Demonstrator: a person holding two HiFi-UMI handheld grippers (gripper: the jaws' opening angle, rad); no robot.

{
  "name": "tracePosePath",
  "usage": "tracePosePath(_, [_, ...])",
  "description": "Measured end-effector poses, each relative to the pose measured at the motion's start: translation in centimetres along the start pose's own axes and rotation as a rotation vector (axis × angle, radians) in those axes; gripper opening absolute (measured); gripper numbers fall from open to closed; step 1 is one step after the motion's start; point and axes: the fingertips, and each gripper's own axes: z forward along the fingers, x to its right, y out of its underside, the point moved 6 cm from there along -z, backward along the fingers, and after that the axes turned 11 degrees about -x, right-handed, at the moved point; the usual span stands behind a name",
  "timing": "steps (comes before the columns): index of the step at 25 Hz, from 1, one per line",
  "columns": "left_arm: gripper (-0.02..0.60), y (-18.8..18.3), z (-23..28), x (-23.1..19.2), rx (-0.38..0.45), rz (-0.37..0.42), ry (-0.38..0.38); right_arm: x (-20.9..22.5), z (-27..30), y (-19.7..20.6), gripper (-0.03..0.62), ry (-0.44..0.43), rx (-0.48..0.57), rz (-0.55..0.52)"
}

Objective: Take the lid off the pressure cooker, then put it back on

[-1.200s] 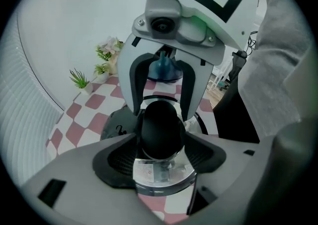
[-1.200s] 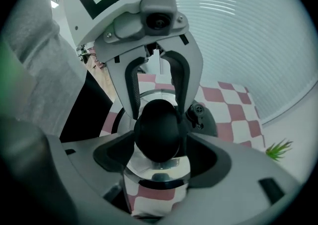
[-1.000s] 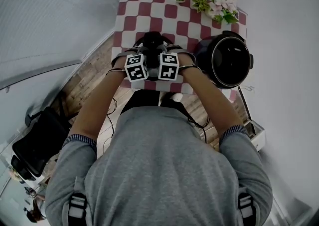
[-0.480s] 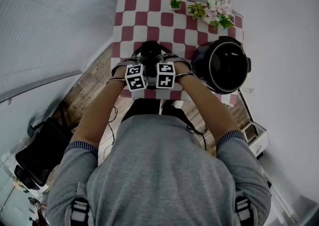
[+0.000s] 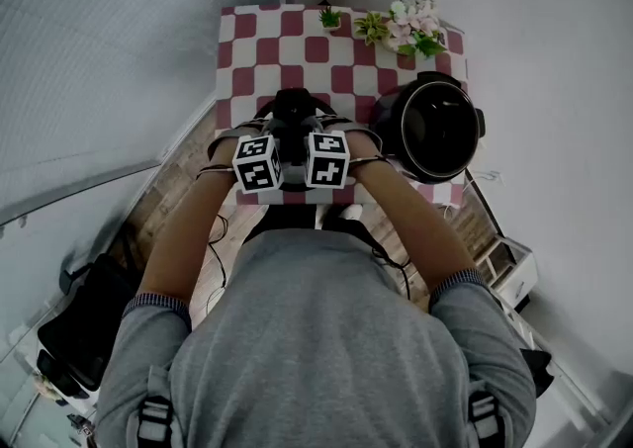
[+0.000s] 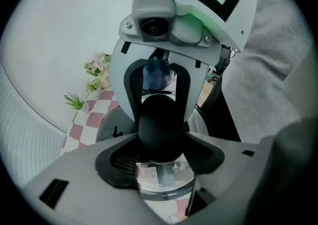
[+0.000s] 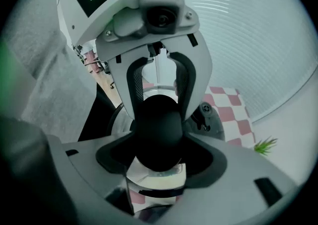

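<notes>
- Gripping the knob [image 6: 160,127] from two opposite sides, I have my left claw [image 6: 160,162] and my right claw [image 7: 159,162] facing each other across it. The knob is a smooth, matt black, rounded lump.
- My left claw's jaws have just been closing. Their black, finely gridded pads now press on the knob's flanks, cupping it in their curved hollows.
- My right claw's jaws have just been closing too. They clamp the same knob from the other side, so both claws are shut on it.
- The lid [image 6: 164,182] hangs under the knob. It is a round, shiny, mirror-like disc with a dark band at the rim and a small pale label stuck on top.
- From the head view, the lid sits beneath my two claws, over the near middle of the checked cloth [image 5: 297,41]. It is just left of the cooker pot [image 5: 432,128] and apart from it.
- The pot is round, dark and glossy, with its mouth open and black inside. It stands at the table's right edge.
- The cloth is a flat grid of red and white squares.
- My white marker cubes [image 5: 257,161] sit side by side, almost touching, with crisp black squares printed on their faces.
- At the far edge stand a spiky green sprig [image 5: 329,17] and a bunch of pale flowers [image 5: 410,26] with green leaves.
</notes>
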Motion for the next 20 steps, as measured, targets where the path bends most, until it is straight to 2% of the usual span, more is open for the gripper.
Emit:
tracePosePath(11, [0.298, -5.9, -8.4, -0.8, -0.009, 0.167, -0.017, 0.1, -10.1, 1.1, 0.291, 0.088, 0.014, 0.137])
tracePosePath(20, [0.298, -13.1, -13.0, -2.3, -0.006, 0.249, -0.053, 1.4, -17.3, 5.4, 0.291, 0.163, 0.024, 0.184])
